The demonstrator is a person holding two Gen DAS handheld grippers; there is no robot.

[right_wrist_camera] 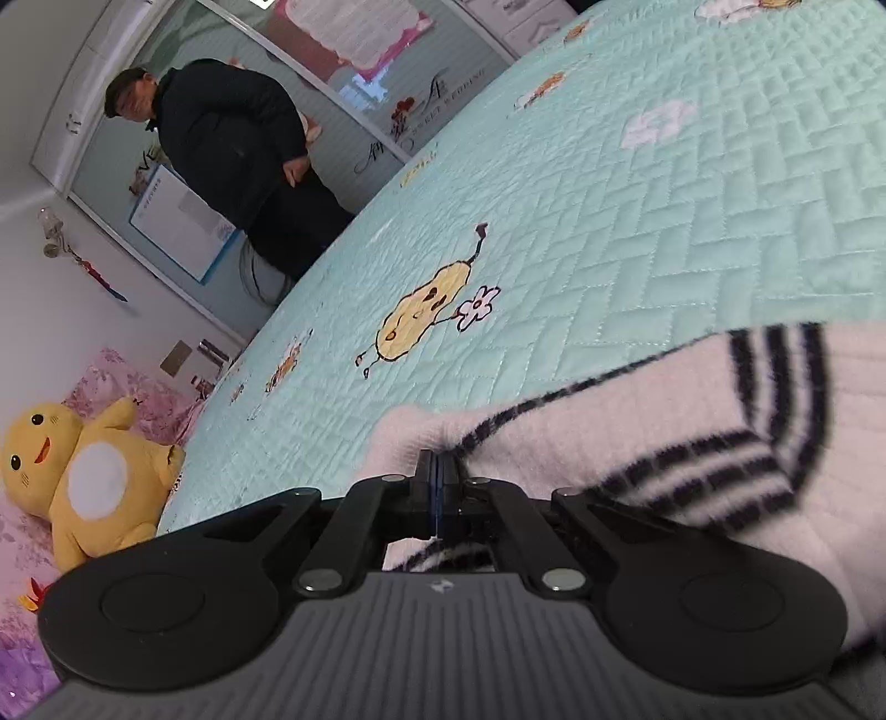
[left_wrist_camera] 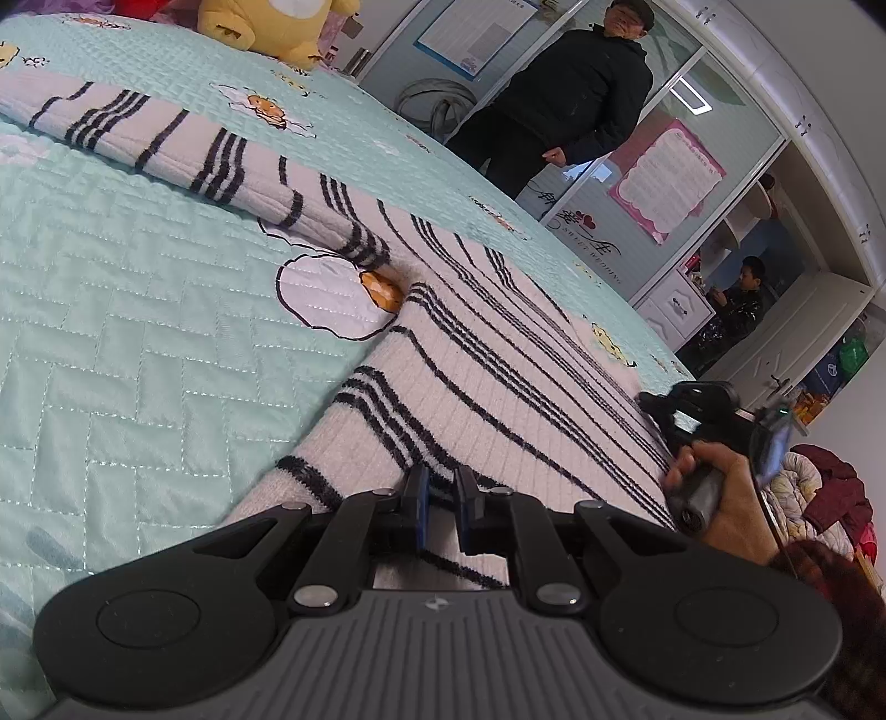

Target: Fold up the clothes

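A white knit sweater (left_wrist_camera: 498, 360) with black stripes lies spread on the mint quilted bedspread (left_wrist_camera: 138, 332), one sleeve (left_wrist_camera: 166, 138) stretching to the upper left. My left gripper (left_wrist_camera: 441, 493) sits at the sweater's near hem, jaws narrow and shut on a pinch of the knit. In the left wrist view a hand (left_wrist_camera: 720, 493) holds my right gripper (left_wrist_camera: 650, 401) at the sweater's right edge. In its own view the right gripper (right_wrist_camera: 437, 471) has its fingers pressed together on the edge of the sweater (right_wrist_camera: 637, 443), which bunches blurred to its right.
A yellow plush toy (left_wrist_camera: 277, 27) (right_wrist_camera: 88, 476) sits at the head of the bed (right_wrist_camera: 664, 221). A person in dark clothes (left_wrist_camera: 570, 94) (right_wrist_camera: 238, 155) stands beside the bed by a mirrored wardrobe. Another person (left_wrist_camera: 742, 304) sits in a doorway. Clothes (left_wrist_camera: 825, 498) are heaped at the right.
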